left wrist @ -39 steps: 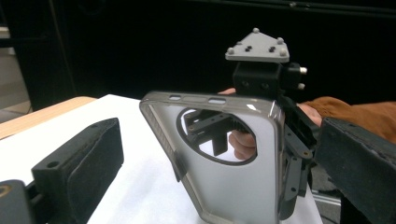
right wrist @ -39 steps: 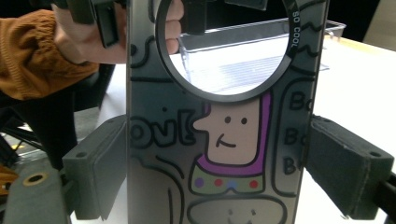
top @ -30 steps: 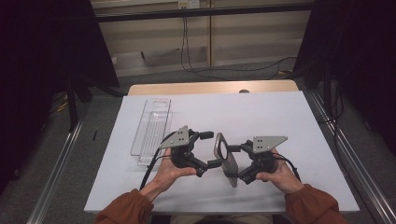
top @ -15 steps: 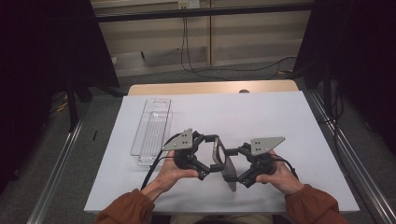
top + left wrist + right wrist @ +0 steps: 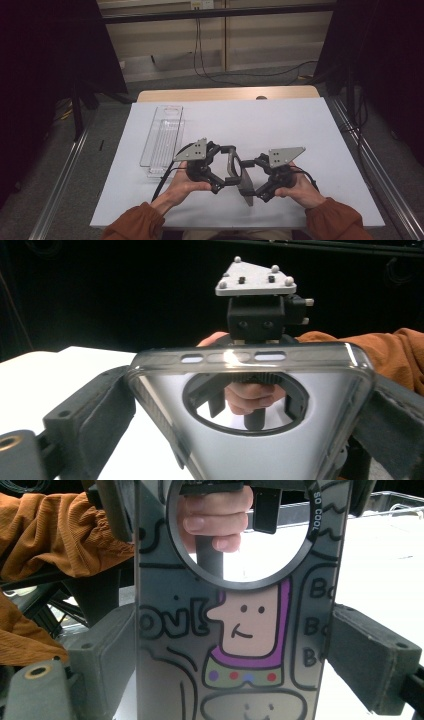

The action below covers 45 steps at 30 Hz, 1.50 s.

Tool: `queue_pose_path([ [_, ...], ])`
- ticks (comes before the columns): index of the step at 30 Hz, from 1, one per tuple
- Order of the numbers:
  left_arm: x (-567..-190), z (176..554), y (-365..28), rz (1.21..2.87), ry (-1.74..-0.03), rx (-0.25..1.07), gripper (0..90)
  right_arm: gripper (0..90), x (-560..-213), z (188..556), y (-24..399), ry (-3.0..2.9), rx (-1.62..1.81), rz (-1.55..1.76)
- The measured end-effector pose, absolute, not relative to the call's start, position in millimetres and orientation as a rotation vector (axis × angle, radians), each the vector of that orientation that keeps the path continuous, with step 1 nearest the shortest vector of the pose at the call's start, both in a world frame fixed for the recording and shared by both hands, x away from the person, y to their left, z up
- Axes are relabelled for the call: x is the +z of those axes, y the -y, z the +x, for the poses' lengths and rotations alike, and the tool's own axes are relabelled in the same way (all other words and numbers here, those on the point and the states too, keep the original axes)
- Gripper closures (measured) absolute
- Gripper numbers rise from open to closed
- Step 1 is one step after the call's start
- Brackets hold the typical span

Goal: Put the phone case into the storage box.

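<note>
A translucent grey phone case [image 5: 245, 189] with a round hole hangs above the white table [image 5: 300, 125], held between both grippers. My left gripper [image 5: 231, 166] grips it from the left and my right gripper [image 5: 250, 173] from the right. In the left gripper view the case [image 5: 250, 457] stands with its top rim up, both pads [image 5: 107, 412] pressed on its sides by my left gripper [image 5: 250, 405]. In the right gripper view the case's back [image 5: 240, 625] shows a cartoon figure, clamped across its width by my right gripper [image 5: 235, 650].
A clear plastic tray [image 5: 162, 137] lies lengthwise on the table's left part, just beyond my left hand; its corner [image 5: 395, 500] appears in the right gripper view. Metal rails run along both sides of the table. Cables trail on the floor behind.
My left gripper swung in from beside the case and closed around it. The case now sits lower and more tilted between both grippers. The right gripper barely moved.
</note>
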<state>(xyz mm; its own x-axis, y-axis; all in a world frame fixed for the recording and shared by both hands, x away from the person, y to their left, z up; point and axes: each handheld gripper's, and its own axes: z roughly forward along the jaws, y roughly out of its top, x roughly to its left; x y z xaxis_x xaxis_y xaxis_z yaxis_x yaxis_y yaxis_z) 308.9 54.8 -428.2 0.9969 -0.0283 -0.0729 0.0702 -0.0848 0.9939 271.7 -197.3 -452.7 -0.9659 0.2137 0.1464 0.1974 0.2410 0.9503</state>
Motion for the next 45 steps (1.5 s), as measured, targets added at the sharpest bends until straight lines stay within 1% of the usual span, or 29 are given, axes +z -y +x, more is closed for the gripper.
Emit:
queue_pose_path([
  [14,-429,311,-55,1.661,-0.065,-0.095,9.6,11.8,-453,273,198,-2.450,1.845,0.411],
  [17,-429,312,-55,1.674,-0.067,-0.081,9.8,11.6,-453,273,198,-2.446,1.835,0.413],
  [19,-430,311,-54,1.668,-0.070,-0.097,10.0,11.5,-453,273,198,-2.453,1.824,0.412],
  [29,-429,311,-54,1.680,-0.096,-0.075,10.4,10.9,-453,271,196,-2.451,1.801,0.440],
  [37,-429,315,-58,1.679,-0.133,-0.063,10.9,2.1,-451,268,197,-2.391,1.799,0.498],
  [45,-426,318,-64,1.682,-0.176,-0.022,11.0,1.2,-451,269,200,-2.371,1.789,0.527],
])
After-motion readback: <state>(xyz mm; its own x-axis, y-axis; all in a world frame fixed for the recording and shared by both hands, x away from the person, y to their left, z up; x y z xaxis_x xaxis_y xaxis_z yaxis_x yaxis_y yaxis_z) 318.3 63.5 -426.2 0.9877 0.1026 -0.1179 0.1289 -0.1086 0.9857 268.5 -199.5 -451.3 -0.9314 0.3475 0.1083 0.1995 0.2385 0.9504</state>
